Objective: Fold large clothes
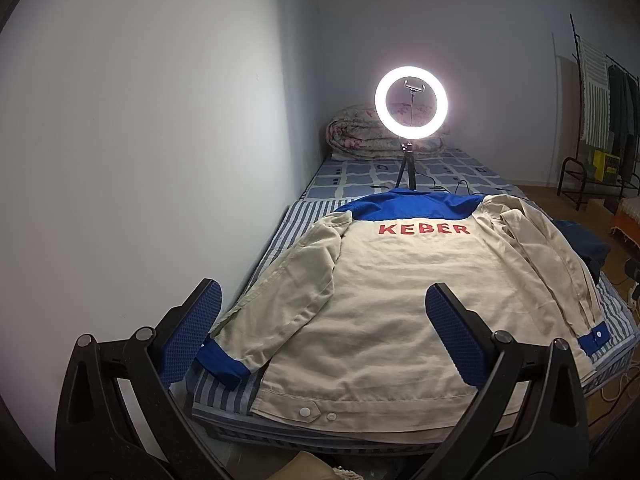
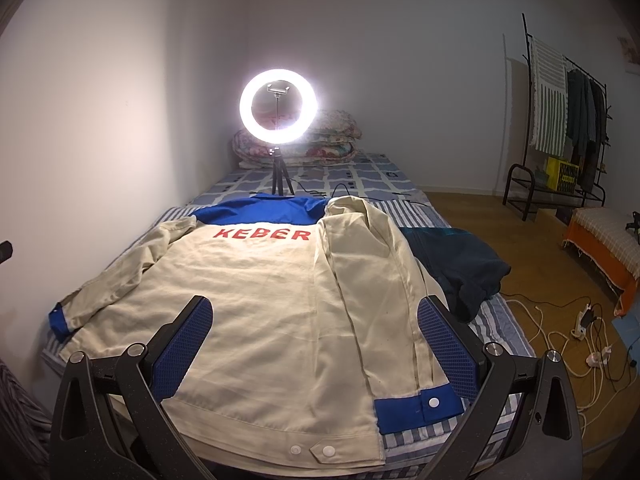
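The beige-and-blue KEBER work jacket lies back-up on the striped bed, right sleeve folded over it, while the left tongs and right tongs hover spread, holding nothing.

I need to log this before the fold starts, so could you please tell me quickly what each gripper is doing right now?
Left gripper: open, holding nothing, above the jacket.
Right gripper: open, holding nothing, above the jacket.
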`<state>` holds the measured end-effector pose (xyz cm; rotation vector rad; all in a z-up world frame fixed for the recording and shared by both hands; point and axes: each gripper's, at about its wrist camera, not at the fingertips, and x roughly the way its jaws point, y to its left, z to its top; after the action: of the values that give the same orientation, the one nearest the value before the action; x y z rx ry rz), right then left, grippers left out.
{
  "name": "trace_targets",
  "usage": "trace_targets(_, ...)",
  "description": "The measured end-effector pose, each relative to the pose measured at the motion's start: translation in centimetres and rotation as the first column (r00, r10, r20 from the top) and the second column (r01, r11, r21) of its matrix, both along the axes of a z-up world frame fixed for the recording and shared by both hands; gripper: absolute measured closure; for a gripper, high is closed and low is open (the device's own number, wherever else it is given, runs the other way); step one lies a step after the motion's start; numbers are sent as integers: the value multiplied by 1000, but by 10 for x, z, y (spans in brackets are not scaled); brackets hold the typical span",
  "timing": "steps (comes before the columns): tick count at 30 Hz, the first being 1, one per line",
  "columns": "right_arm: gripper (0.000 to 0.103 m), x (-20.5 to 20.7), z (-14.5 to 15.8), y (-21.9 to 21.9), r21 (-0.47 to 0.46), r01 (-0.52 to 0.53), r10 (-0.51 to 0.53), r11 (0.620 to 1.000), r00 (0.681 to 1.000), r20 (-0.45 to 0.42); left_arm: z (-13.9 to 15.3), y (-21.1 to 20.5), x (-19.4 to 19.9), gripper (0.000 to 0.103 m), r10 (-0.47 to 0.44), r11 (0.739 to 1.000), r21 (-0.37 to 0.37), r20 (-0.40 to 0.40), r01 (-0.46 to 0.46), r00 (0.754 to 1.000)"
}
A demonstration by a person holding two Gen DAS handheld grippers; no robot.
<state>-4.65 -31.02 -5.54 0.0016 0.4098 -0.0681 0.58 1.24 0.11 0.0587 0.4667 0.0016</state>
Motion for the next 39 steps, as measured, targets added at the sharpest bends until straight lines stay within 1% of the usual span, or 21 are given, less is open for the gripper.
trace_targets(13,1,0,2,2,0,5,-5,1000,1000,-2,0,-1,-1,0,2,1000,5,3,-2,1000)
trace_targets(22,1,3,-3,-1,-3,15,-15,1000,1000,-8,0,1,1,0,-1,1000,7,-3,1,1000)
trace_targets(23,1,2,0,0,-3,19,-19,1000,1000,-8,0,2,1,0,-1,1000,9,-4,1,1000)
trace_targets(35,1,1,2,-1,-5,49,-49,999,999,-11,0,2,2,0,-2,1000,11,-3,2,1000)
trace_targets(39,1,2,2,0,-18,63,-63,998,998,-11,0,3,2,0,-1,1000,12,-4,1,1000)
